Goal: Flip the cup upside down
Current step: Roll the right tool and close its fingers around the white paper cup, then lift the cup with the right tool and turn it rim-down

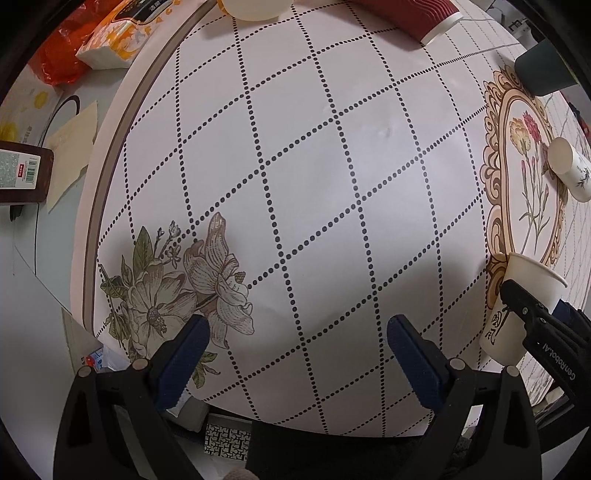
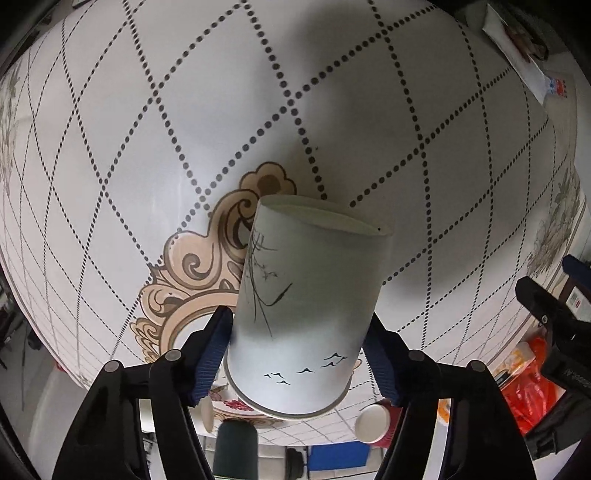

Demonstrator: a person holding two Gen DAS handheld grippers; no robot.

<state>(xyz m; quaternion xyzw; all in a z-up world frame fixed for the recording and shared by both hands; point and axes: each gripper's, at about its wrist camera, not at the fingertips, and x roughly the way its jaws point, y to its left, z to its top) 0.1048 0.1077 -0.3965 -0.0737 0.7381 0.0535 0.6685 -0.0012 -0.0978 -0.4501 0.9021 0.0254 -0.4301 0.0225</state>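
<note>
The jaws of the right gripper pressed both sides of a white paper cup — pads against its wall near the rim end, its flat base tilted away over the tabletop. The left gripper hung above the patterned cloth with its jaws wide and nothing between them — the cup showed at its right edge.

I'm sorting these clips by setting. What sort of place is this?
Probably a home dining table: a floral, dot-gridded tablecloth, paper cups such as the white cup and red cup, and a tissue pack at the edge.
</note>
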